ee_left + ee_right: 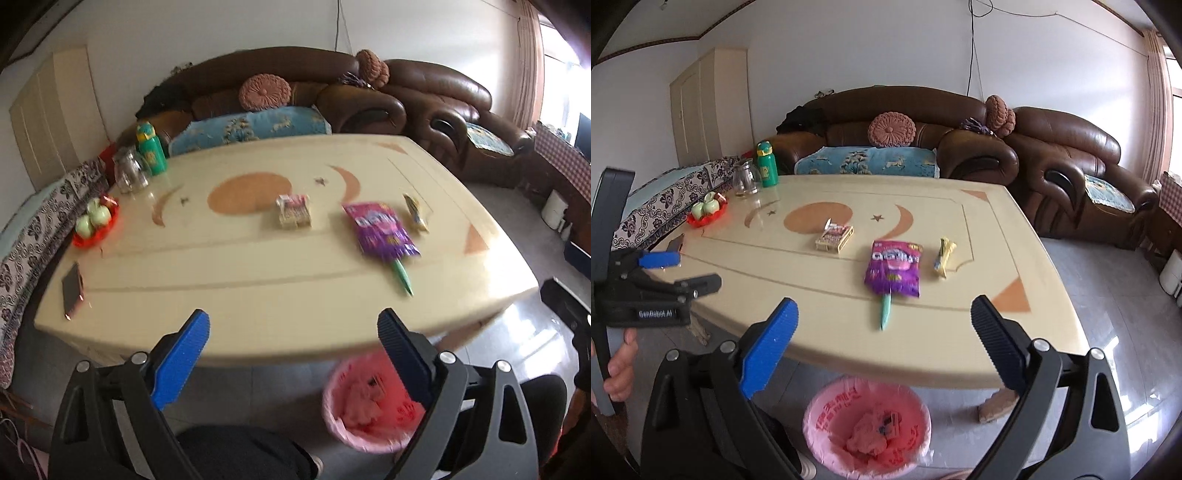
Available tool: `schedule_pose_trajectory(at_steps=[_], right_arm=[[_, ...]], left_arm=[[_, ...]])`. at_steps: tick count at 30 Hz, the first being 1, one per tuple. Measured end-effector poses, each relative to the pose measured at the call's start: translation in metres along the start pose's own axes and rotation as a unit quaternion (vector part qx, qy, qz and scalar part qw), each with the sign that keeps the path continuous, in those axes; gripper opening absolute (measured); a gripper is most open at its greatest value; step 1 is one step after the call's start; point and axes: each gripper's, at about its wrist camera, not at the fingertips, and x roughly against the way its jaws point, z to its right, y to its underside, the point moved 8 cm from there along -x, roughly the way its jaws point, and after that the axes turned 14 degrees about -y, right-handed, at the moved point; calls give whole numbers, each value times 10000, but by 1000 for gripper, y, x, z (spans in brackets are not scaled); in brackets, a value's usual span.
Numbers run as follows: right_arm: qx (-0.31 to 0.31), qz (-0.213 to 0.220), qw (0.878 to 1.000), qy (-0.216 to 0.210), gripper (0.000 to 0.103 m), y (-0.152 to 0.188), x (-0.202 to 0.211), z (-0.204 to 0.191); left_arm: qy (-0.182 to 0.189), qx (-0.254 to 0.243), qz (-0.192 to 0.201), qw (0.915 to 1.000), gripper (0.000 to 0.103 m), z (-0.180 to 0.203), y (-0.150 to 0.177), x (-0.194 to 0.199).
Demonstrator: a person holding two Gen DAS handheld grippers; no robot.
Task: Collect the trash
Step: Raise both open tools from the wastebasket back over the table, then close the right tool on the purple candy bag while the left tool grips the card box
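Our left gripper (293, 328) and right gripper (884, 317) both hold their fingers wide apart on nothing, hovering off the table's (849, 354) near edge. From left to right the trash lies mid-table: a small box (834, 239), a purple bag (894, 267) over a green pen (885, 312), a yellow wrapper (943, 256). We should probably pinch the bag by an edge, leave the pen, then drop it into the pink bin (866, 430) below. The left tool reads "GenRobot.AI"; the bag's lettering is blurred.

Worktop (849, 295) glossy, smooth cream. Purple snack bag (893, 268) shiny plastic film. Sofa (960, 147) glossy brown leather. Bin liner (827, 410) thin pink plastic. Floor (1126, 350) polished, reflective.
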Motion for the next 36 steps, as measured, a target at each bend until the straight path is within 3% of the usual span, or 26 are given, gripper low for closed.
schedule_pose_trajectory(at_steps=[7, 16, 25, 36], right_arm=[[12, 87, 9999, -61, 93, -29, -27, 8], [152, 174, 9997, 7, 96, -60, -58, 22], [-73, -76, 9999, -115, 96, -55, -111, 43], [-418, -856, 9950, -290, 97, -24, -204, 77]], left_arm=[[-96, 214, -27, 9997, 90, -11, -51, -32], [-327, 190, 5, 9993, 96, -11, -91, -63], [-388, -74, -380, 9985, 96, 11, -111, -137], [-536, -448, -856, 9939, 96, 41, -124, -235]])
